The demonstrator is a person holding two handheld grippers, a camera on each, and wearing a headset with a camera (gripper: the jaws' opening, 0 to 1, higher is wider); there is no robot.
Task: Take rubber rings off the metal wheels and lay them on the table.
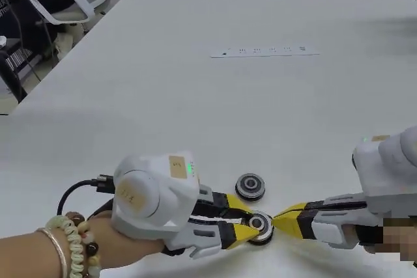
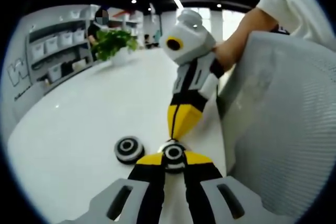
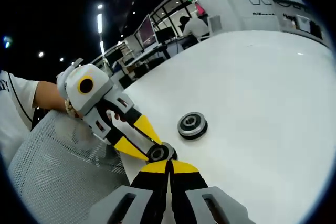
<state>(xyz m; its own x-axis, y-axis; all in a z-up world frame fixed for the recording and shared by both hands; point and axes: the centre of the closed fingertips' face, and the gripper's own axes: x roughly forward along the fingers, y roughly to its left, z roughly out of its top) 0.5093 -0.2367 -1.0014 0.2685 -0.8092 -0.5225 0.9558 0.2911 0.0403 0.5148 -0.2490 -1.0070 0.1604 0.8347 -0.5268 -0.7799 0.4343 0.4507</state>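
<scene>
1. head view: clamps the near wheel [image 1: 262, 222] in the left gripper [image 1: 254, 224], at 6 o'clock on the counter [image 1: 195, 109]. meets it from 3 o'clock with the right gripper [image 1: 277, 218], narrowed to a closed point at the wheel's rim. leaves the second wheel [image 1: 250, 187] free, just at 12 o'clock of the clamped one, with its rubber ring [image 1: 250, 198] on.
2. left gripper view: straddles the near wheel [image 2: 174, 153] with both yellow tips. shows the right gripper [image 2: 174, 136] pointing in from 12 o'clock and touching the rim. places the second wheel [image 2: 129, 149] at 9 o'clock, apart.
3. right gripper view: cannot tell of any ring lip pinched in the closed tips. probably handles as a stiff, weighty metal hub under a soft, stretchy, grippy band. best taken at the band's outer edge and peeled off, with the hub held firm.
</scene>
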